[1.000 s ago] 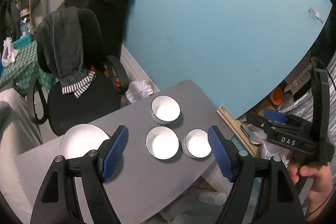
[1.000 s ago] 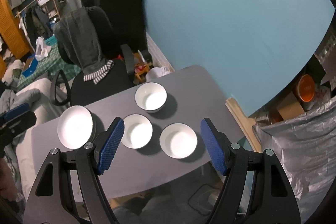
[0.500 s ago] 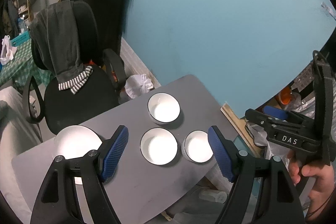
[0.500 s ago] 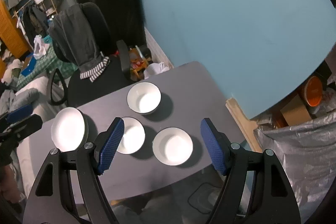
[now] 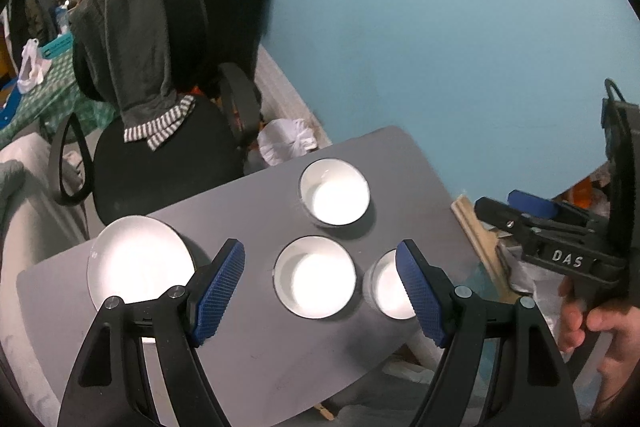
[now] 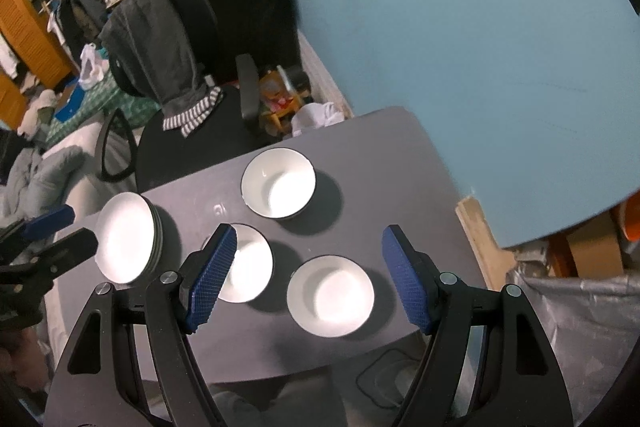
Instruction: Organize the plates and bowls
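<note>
From the left wrist, the left hand-held gripper (image 5: 320, 297) hangs over the grey bench (image 5: 248, 351) with its blue pads spread wide and nothing between them. Below it sit three white bowls: the far bowl (image 5: 335, 191), the middle bowl (image 5: 315, 277) and a near-right bowl (image 5: 390, 287) partly hidden by the right pad. A stack of plates (image 5: 138, 261) lies at the bench's left end. A hand (image 5: 592, 331) grips the other tool at the right.

From the right wrist, the right hand-held gripper (image 6: 306, 279) is likewise released and empty, above the near-right bowl (image 6: 331, 295), with an office chair (image 6: 188, 131) behind the bench
</note>
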Tool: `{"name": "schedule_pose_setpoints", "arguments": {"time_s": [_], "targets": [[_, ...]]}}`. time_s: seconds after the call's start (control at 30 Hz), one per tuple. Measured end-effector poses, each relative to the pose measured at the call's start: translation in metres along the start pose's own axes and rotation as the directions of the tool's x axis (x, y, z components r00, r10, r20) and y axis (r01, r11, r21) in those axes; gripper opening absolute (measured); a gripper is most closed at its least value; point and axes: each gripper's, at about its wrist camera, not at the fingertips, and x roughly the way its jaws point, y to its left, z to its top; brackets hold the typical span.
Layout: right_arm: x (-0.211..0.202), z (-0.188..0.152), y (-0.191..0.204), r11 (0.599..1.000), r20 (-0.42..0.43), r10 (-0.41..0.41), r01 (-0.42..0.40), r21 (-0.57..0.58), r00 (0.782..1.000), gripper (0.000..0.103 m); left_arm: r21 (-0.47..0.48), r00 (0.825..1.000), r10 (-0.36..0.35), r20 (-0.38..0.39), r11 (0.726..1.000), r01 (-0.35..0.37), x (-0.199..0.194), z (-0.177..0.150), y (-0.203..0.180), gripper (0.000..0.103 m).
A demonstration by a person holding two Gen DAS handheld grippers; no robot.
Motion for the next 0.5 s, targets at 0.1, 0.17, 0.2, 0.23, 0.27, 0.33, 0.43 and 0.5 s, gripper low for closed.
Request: {"name": "schedule_pose_setpoints", "arguments": {"time_s": [0.1, 0.17, 0.2, 0.23, 0.27, 0.33, 0.43, 0.5], "targets": [[0.015, 0.003, -0.004, 1.000, -0.020, 0.019, -0.020, -0.023, 1.000, 0.074, -0.020, 1.000, 0.004, -0.014, 1.000, -0.004, 0.011, -0.001, 0.003, 0.079], [0.026, 0.003, -0.006, 0.999, -0.035, 0.030, -0.031, -0.042, 0.999, 0.074, -0.035, 1.000, 0.007, -0.024, 0.999, -0.008, 0.019, -0.002, 0.006, 0.079], [0.033, 0.003, -0.007, 0.998, -0.048, 0.034, -0.037, -0.056, 0.998, 0.074, -0.043, 0.999, 0.012, -0.031, 0.999, -0.014, 0.023, -0.003, 0.007, 0.079], [0.039, 0.003, -0.006, 0.997, -0.058, 0.039, -0.043, -0.068, 0.998, 0.074, -0.055, 0.999, 0.018, -0.037, 0.998, -0.020, 0.029, -0.003, 0.010, 0.079], [0.044, 0.003, -0.007, 0.996, -0.063, 0.047, -0.051, -0.075, 0.997, 0.074, -0.061, 0.999, 0.019, -0.039, 0.998, -0.021, 0.032, -0.004, 0.011, 0.079], [0.056, 0.003, -0.006, 0.993, -0.086, 0.073, -0.081, -0.088, 0.994, 0.074, -0.081, 0.998, 0.027, -0.054, 0.996, -0.031, 0.042, -0.005, 0.016, 0.079], [0.072, 0.003, -0.007, 0.989, -0.114, 0.103, -0.114, -0.099, 0.988, 0.074, -0.111, 0.996, 0.036, -0.080, 0.993, -0.044, 0.057, -0.009, 0.025, 0.079], [0.084, 0.001, -0.005, 0.985, -0.138, 0.113, -0.129, -0.112, 0.984, 0.074, -0.133, 0.994, 0.037, -0.099, 0.990, -0.050, 0.066, -0.013, 0.029, 0.079]]}}
